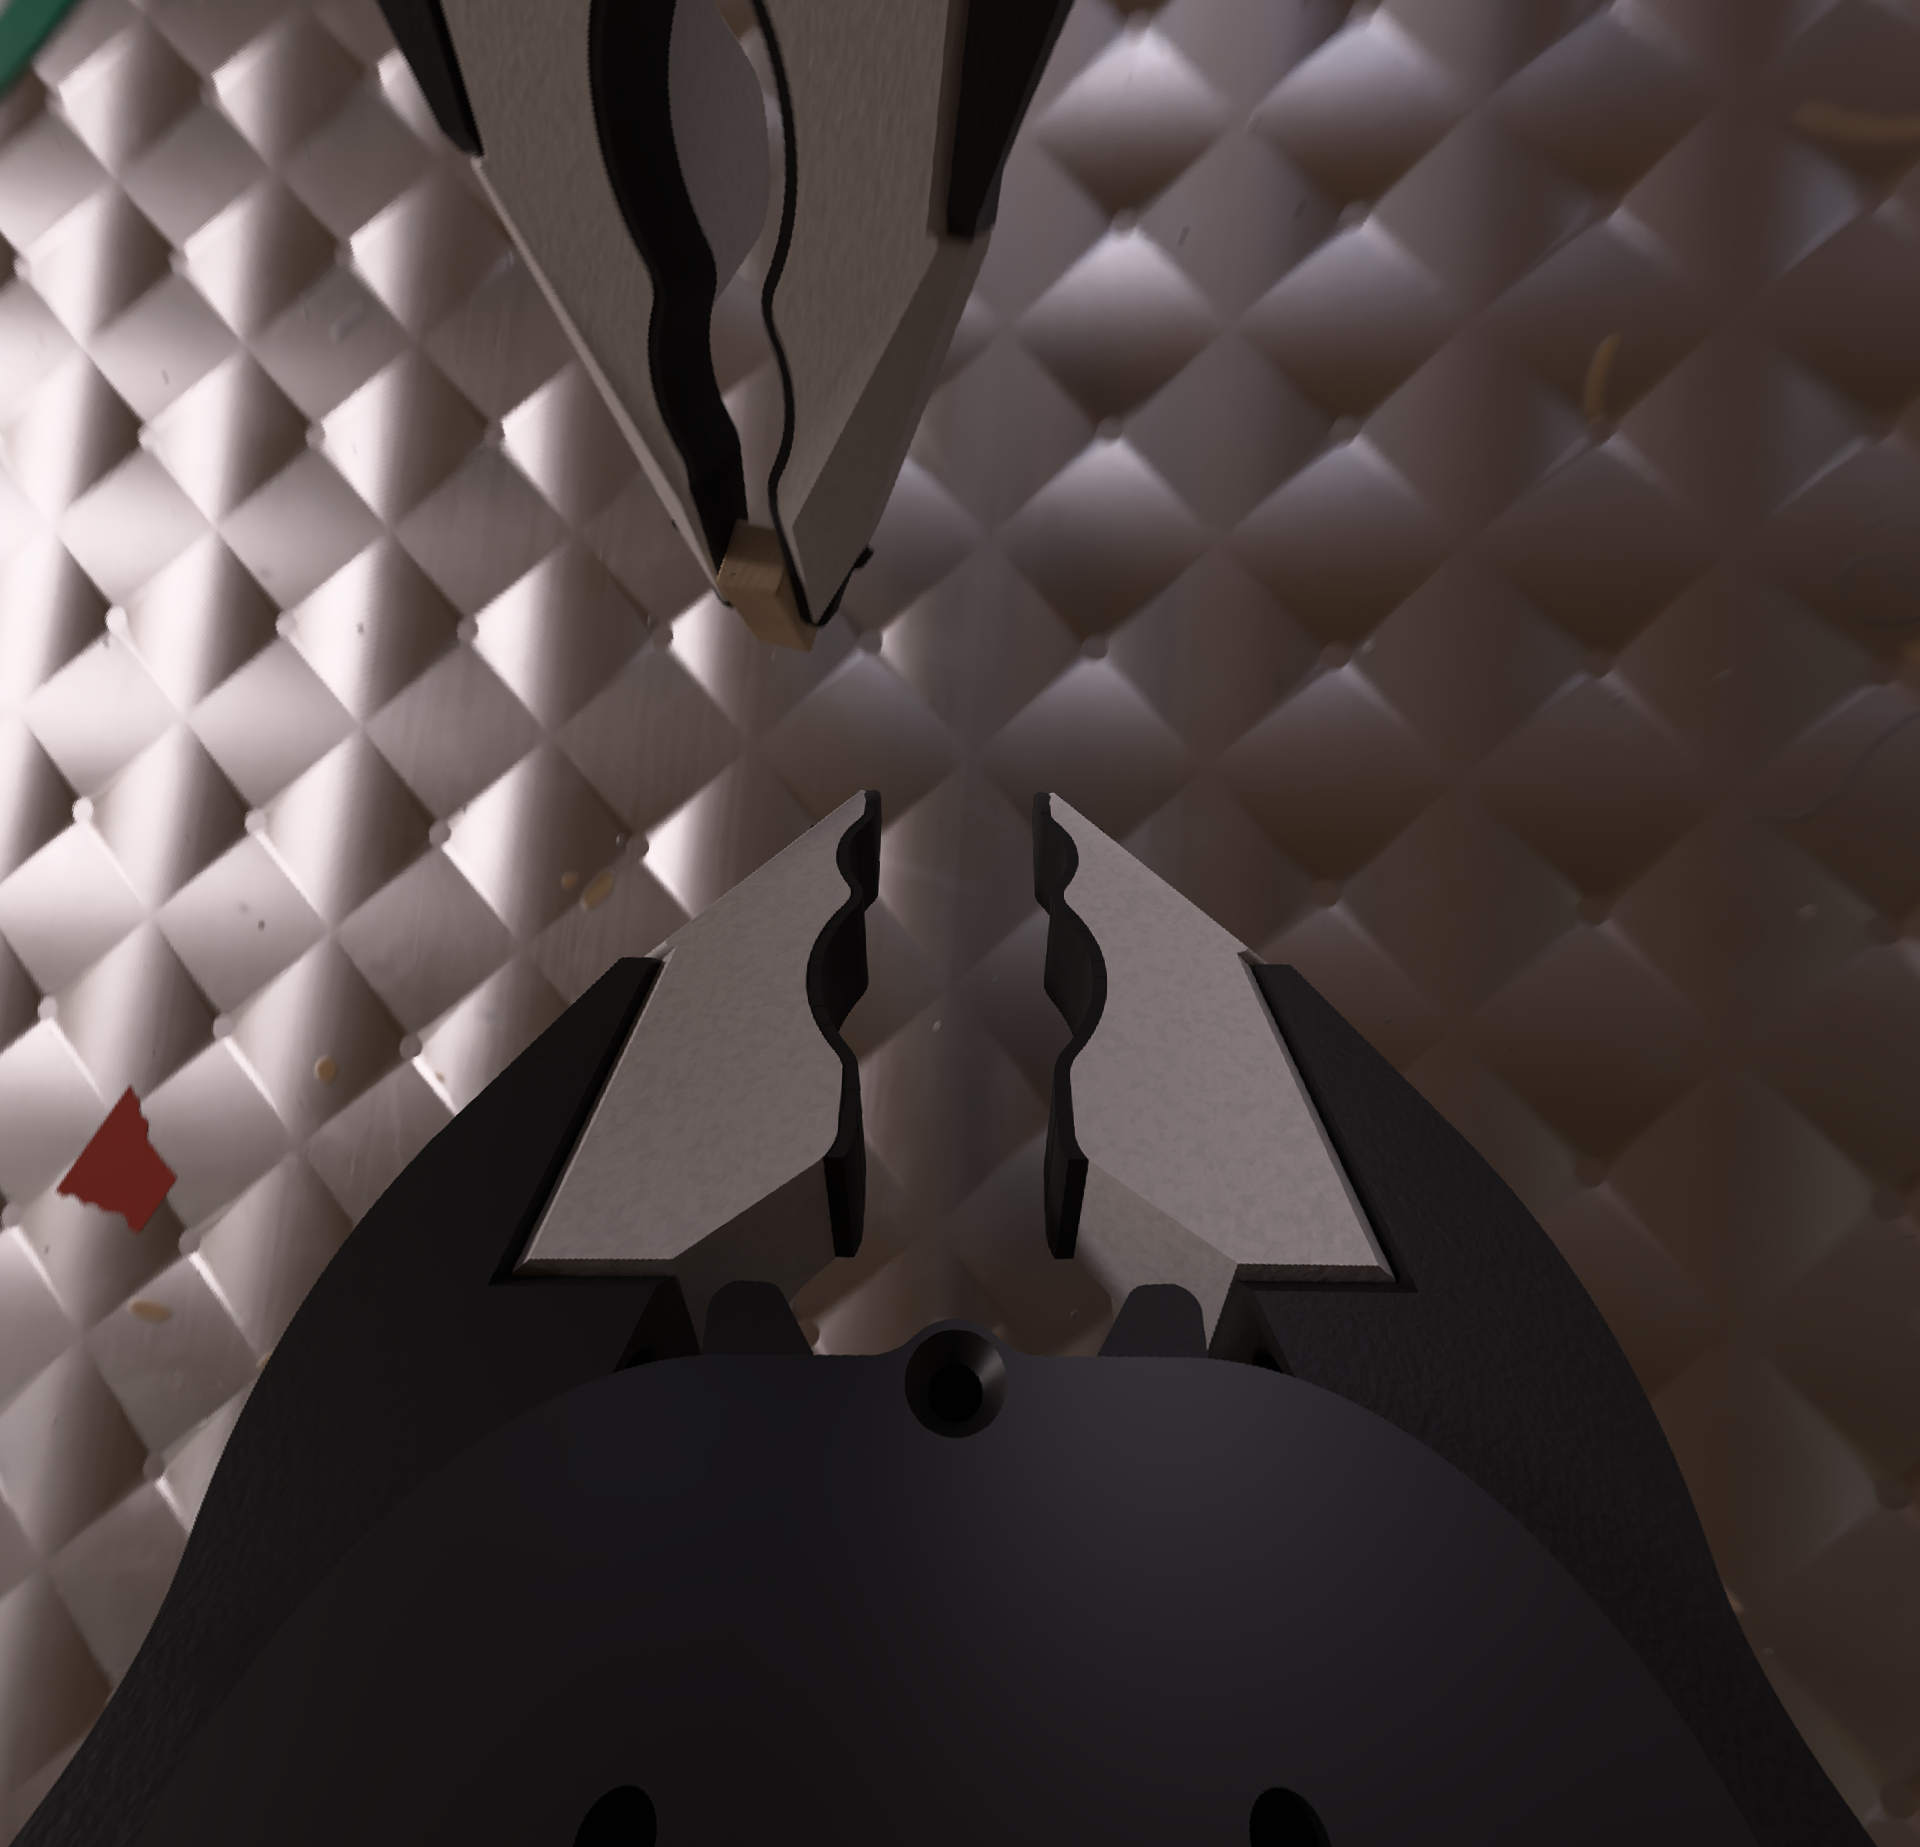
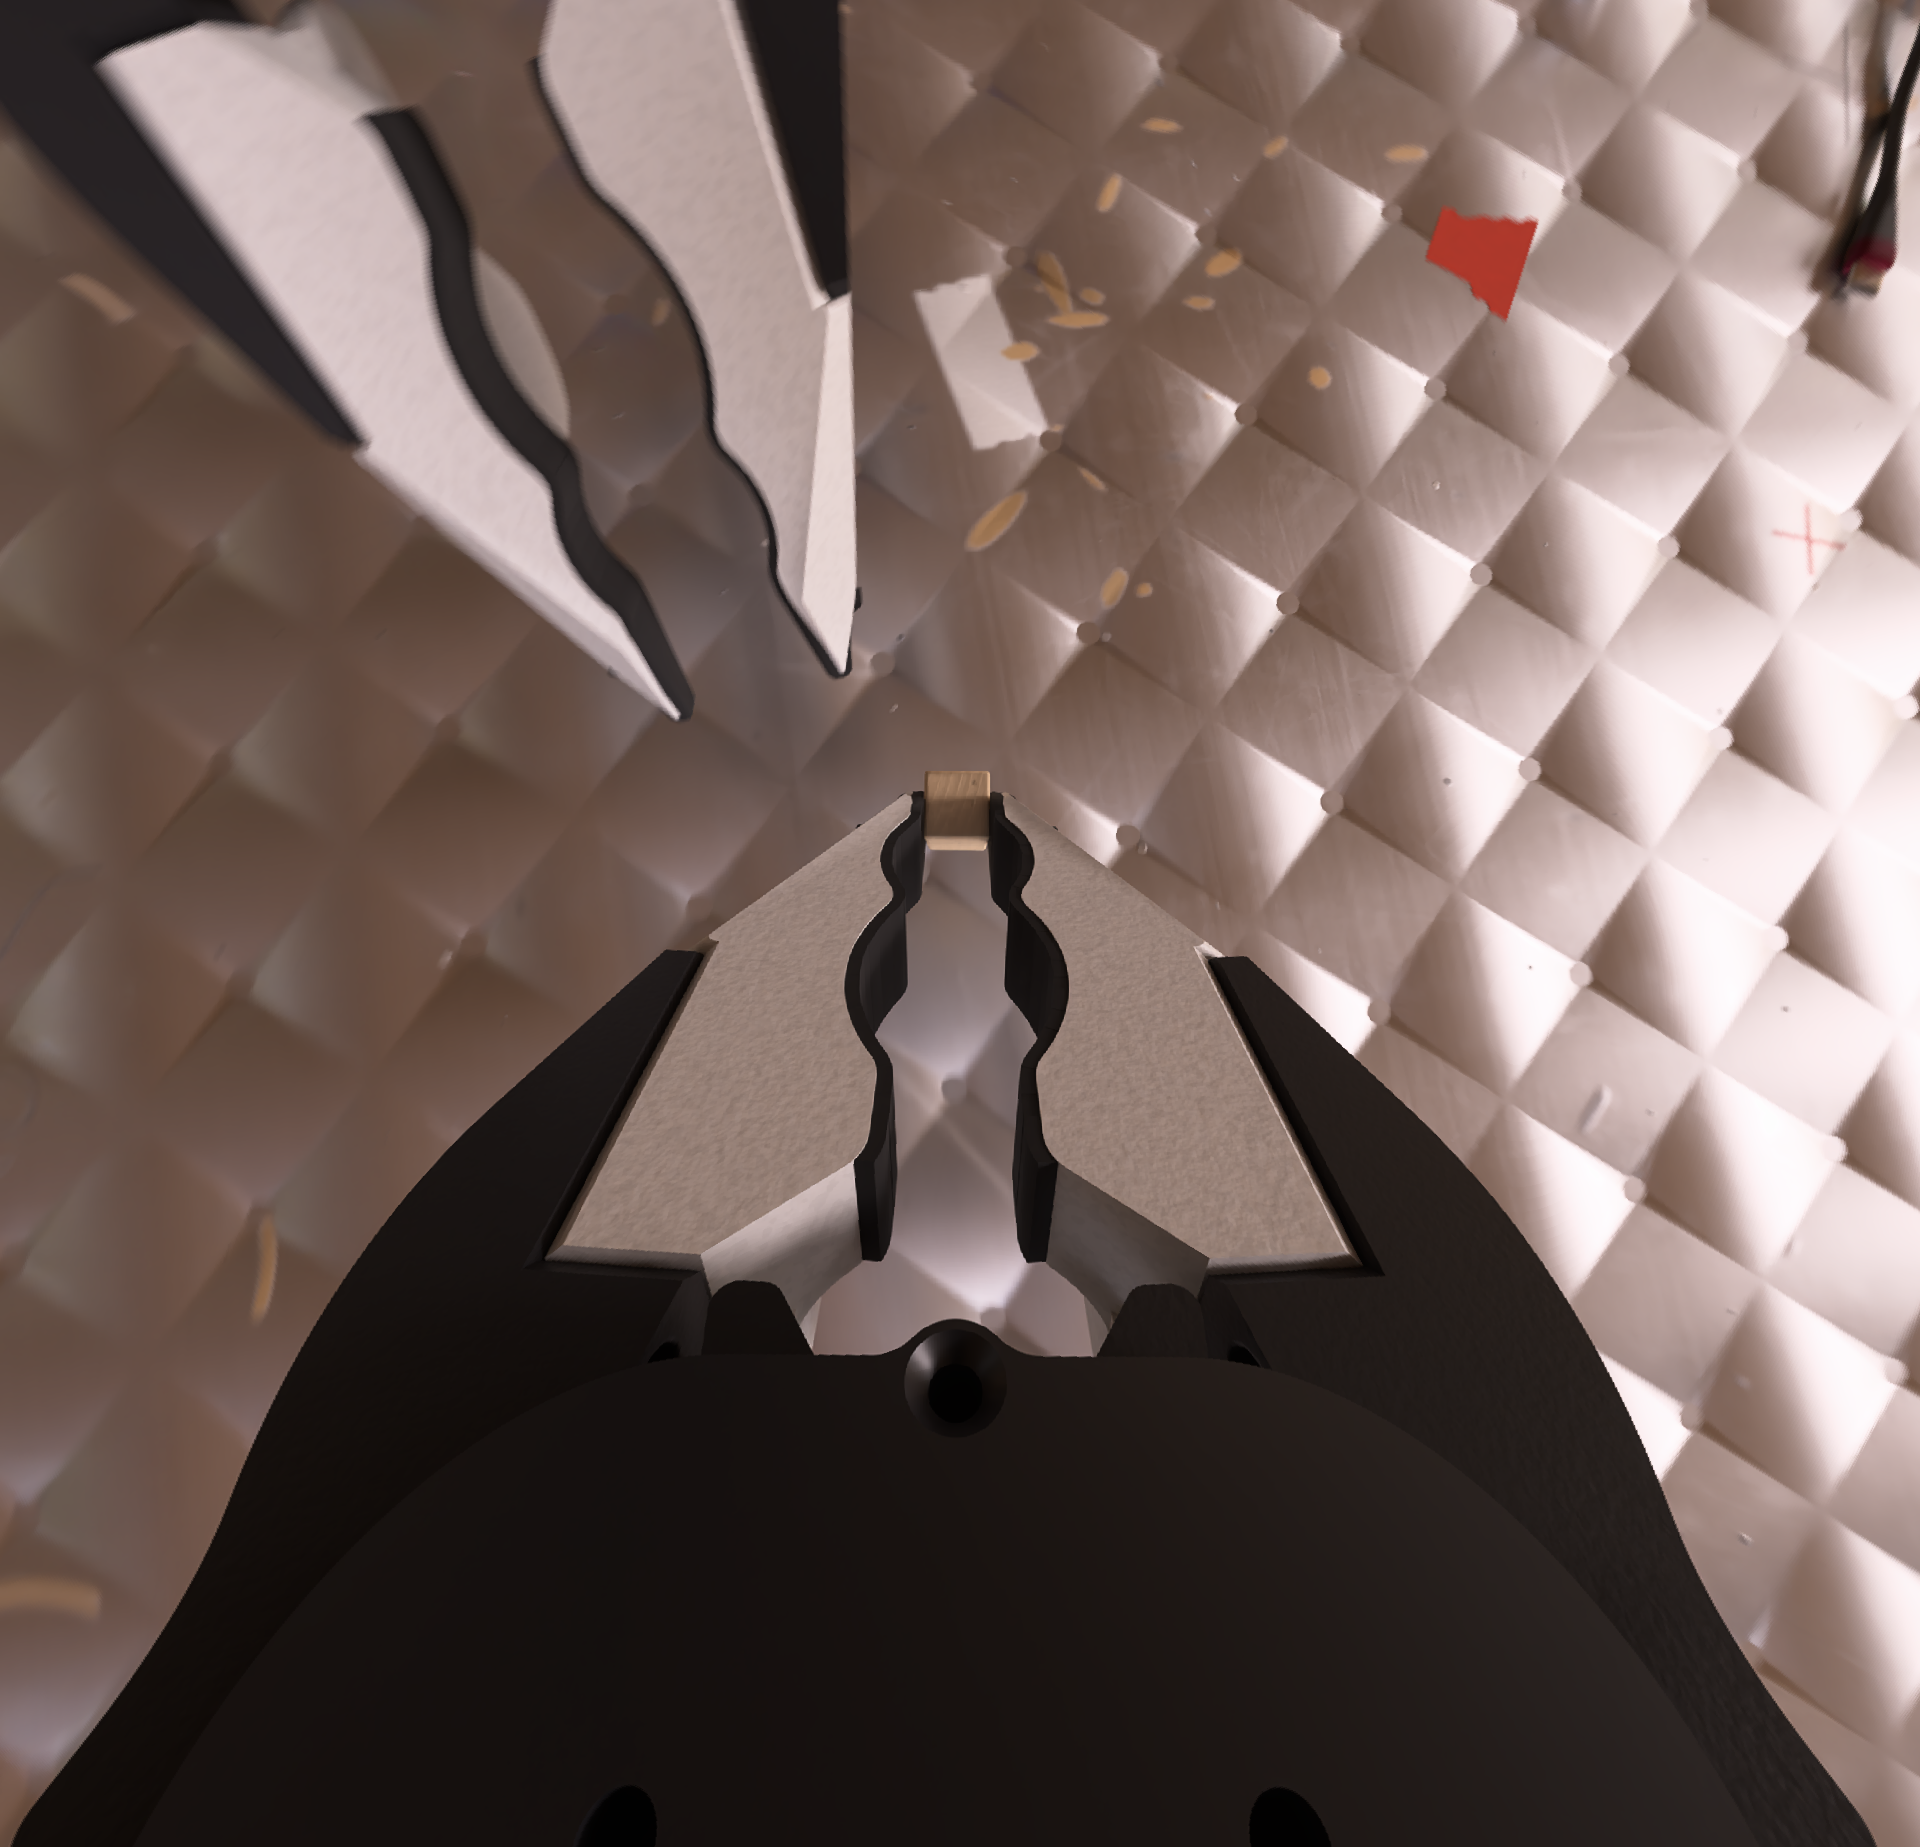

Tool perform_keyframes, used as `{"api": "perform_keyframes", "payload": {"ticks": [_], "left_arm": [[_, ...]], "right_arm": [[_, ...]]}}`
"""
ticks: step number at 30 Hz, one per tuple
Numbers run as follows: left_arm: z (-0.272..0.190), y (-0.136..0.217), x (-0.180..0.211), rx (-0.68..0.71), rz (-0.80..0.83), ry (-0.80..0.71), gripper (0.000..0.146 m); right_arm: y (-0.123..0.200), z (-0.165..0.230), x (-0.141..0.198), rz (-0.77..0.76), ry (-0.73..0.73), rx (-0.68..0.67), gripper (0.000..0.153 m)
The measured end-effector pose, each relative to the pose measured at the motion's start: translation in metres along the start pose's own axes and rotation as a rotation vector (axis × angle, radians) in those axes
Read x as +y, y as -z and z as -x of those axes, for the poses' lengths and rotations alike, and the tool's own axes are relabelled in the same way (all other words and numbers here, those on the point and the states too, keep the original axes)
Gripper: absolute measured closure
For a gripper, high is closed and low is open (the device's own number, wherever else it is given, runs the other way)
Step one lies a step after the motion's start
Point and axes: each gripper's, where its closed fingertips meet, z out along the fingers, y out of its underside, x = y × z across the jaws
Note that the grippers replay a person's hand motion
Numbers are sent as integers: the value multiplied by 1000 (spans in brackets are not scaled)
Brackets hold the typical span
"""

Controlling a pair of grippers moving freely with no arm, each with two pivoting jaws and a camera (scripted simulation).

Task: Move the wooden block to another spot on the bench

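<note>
Right tongs (image 2: pixel 957 810) grasp wooden block (image 2: pixel 957 810) | left tongs (image 1: pixel 957 810) released — bench (image 2: pixel 1558 758) debris right-view only

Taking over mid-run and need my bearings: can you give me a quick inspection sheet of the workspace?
Surface: bench, embossed diamond-pattern metal.
Job's things: wooden block, pinched at the right claw tips.
Clutter: red scrap; pale patch; scattered wood chips; faint red cross mark.
Grippers: left claw open, empty, facing the right one.
Cables: dark lead, far right; green cable, top left.
Surroundings: nothing seen.
</note>
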Motion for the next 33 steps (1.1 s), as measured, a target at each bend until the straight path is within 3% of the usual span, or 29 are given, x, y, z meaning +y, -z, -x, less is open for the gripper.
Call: {"api": "perform_keyframes", "payload": {"ticks": [3, 6, 9, 15, 33], "left_arm": [[-9, 5, -22, 20, -86, -26, 116], [-25, -3, -36, 34, -88, -106, 116], [-35, -17, -37, 48, -33, -156, 116], [-39, -30, -28, 71, 24, -164, 118], [-41, -32, -26, 100, 27, -152, 115]], "right_arm": [[31, 9, 10, -36, 118, -42, 141], [55, 21, 44, 68, 250, -54, 141], [66, 30, 72, 154, 292, -100, 141], [69, 35, 98, 232, 319, -164, 141], [60, 30, 109, 281, 286, -134, 141]]}}
